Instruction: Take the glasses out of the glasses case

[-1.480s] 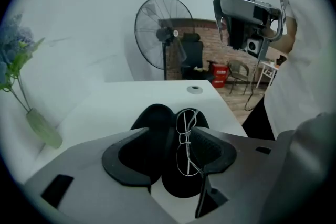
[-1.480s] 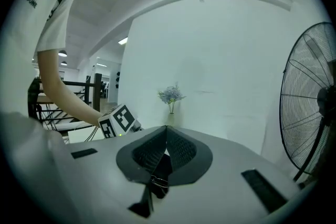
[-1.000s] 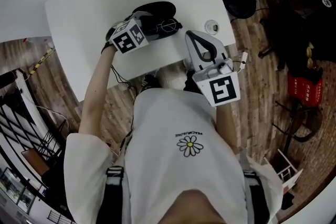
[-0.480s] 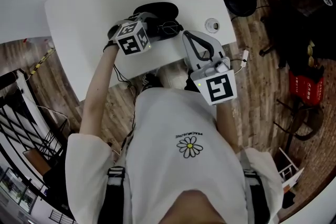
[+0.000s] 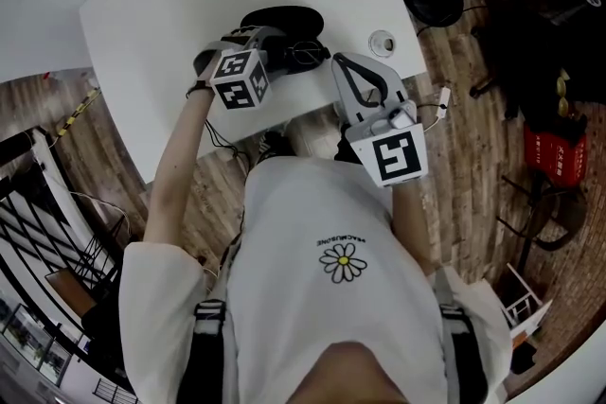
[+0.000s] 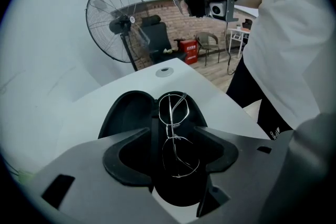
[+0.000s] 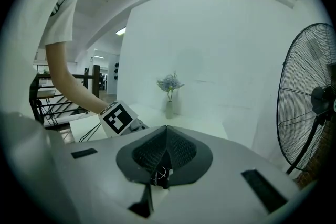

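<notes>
Glasses (image 6: 171,136) are seen lying inside the open glasses case (image 6: 128,113): a thin wire frame rests in one half of the black shell, and the other half is laid open beside it. In the head view the case is found on the white table (image 5: 170,5), close to its near edge. The opening of the case can therefore be counted as done, while the removal itself is judged not yet begun, since the frame is shown flat in its hollow and not lifted. The left gripper (image 6: 172,130) is held over the case with its jaws spread, one on each side of the frame, so an approach for the pinch is judged to be the step in hand. Whether either jaw touches the frame or the shell cannot be told. The right gripper (image 7: 166,134) is held to the right of the case, with its jaws pressed together and no task object between them. A small bit of wire is seen low at their seam, and what it is cannot be made out. What is left, by this reading, is the closing of the spread jaws on the frame, the lifting of the glasses clear of the shell, and their being set down outside it.
</notes>
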{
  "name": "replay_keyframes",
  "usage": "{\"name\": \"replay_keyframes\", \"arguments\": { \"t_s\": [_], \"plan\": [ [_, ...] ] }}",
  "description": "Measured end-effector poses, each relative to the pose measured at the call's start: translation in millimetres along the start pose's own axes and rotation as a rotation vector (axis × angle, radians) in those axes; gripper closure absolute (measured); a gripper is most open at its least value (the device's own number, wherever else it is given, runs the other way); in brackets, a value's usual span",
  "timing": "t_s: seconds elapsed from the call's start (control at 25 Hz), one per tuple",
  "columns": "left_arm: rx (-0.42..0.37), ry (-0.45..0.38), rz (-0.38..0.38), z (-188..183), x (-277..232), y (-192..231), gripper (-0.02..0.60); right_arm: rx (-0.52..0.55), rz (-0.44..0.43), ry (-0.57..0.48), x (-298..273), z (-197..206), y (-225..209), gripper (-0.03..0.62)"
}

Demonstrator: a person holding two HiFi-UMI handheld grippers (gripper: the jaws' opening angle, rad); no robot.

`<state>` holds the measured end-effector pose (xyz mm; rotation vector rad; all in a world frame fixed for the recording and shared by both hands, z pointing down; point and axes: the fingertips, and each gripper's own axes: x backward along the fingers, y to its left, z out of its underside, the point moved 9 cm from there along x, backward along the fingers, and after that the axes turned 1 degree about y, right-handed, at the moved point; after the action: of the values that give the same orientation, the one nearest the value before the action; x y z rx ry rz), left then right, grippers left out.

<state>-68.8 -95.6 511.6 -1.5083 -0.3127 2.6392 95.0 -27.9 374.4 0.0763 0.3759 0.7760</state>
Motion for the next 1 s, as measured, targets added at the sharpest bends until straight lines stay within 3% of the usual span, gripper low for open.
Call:
{"name": "replay_keyframes", "arguments": {
  "t_s": [0.12, 0.2, 0.36, 0.68, 0.88, 1.0],
  "plan": [
    [-0.026, -0.008, -0.036, -4, 0, 1, 0.356, 0.011, -0.006, 0.010, -1, 0, -1, 0.585],
    [-0.004, -0.006, -0.021, -4, -3, 1, 0.403, 0.010, -0.010, 0.013, -2, 1, 0, 0.585],
    [0.107, -0.019, 0.041, 0, -7, 8, 0.403, 0.009, -0.015, 0.018, -1, 2, 2, 0.585],
    [0.221, 0.032, 0.145, -2, -12, 20, 0.422, 0.016, -0.034, 0.036, -2, 5, 7, 0.585],
    [0.356, 0.060, 0.114, -4, -13, 23, 0.462, 0.019, -0.033, 0.042, -2, 7, 8, 0.585],
    [0.357, 0.071, 0.099, -6, -12, 22, 0.477, 0.020, -0.027, 0.042, -1, 8, 7, 0.585]
  ]
}}
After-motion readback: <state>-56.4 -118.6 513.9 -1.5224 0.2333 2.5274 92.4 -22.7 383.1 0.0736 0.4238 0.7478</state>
